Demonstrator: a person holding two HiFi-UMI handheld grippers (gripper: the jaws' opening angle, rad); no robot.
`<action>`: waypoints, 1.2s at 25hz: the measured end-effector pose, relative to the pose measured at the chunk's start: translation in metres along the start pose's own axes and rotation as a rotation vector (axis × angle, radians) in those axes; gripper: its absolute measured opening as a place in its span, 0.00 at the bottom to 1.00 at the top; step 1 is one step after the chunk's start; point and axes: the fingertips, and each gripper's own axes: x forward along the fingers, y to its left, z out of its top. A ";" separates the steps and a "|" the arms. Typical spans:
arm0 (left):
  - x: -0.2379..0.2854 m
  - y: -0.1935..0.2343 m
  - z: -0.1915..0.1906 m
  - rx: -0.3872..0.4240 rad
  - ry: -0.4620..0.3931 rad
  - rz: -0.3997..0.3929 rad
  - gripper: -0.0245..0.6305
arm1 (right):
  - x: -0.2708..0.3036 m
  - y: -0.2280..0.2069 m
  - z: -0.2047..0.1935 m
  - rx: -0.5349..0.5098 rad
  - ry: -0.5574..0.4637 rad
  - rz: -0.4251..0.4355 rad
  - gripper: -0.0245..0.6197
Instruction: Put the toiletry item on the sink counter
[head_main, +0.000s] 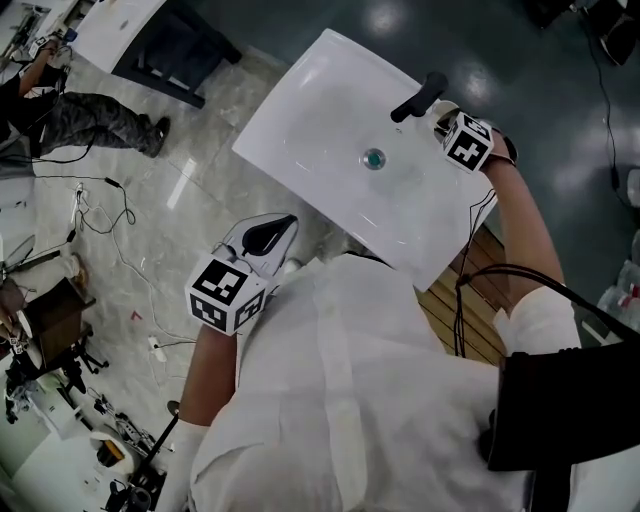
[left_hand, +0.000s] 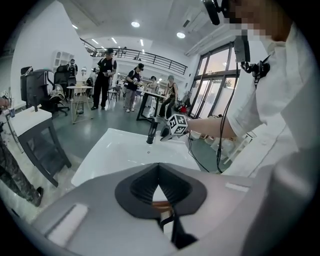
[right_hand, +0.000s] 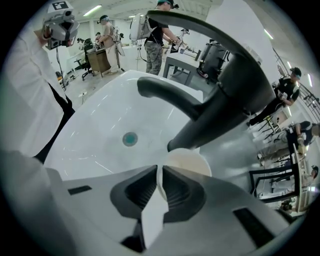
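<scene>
Just toiletry item (right_hand: 190, 161), round, pale cream

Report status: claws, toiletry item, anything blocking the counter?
Right claw shut on round cream item, beside base of black faucet. Left claw shut, empty, clear of sink. Contact with counter: cannot tell. Faucet crowds the spot.

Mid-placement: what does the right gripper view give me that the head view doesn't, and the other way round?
Right gripper view only: the right gripper is shut on a round cream toiletry item, close beside the base of the faucet. From above, the gripper's own body hides the item. Head view only: the left gripper by the sink's near edge, and loose cables on the floor. Both: the white sink, the dark faucet and the teal drain.
</scene>
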 end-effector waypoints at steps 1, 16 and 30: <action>0.001 0.000 0.000 0.001 0.001 -0.003 0.05 | 0.001 -0.001 0.000 0.005 -0.001 -0.001 0.06; -0.023 -0.012 -0.020 0.064 -0.010 -0.103 0.05 | -0.067 0.019 0.029 0.202 -0.135 -0.147 0.15; -0.084 -0.024 -0.071 0.159 -0.005 -0.244 0.05 | -0.123 0.167 0.097 0.547 -0.351 -0.248 0.05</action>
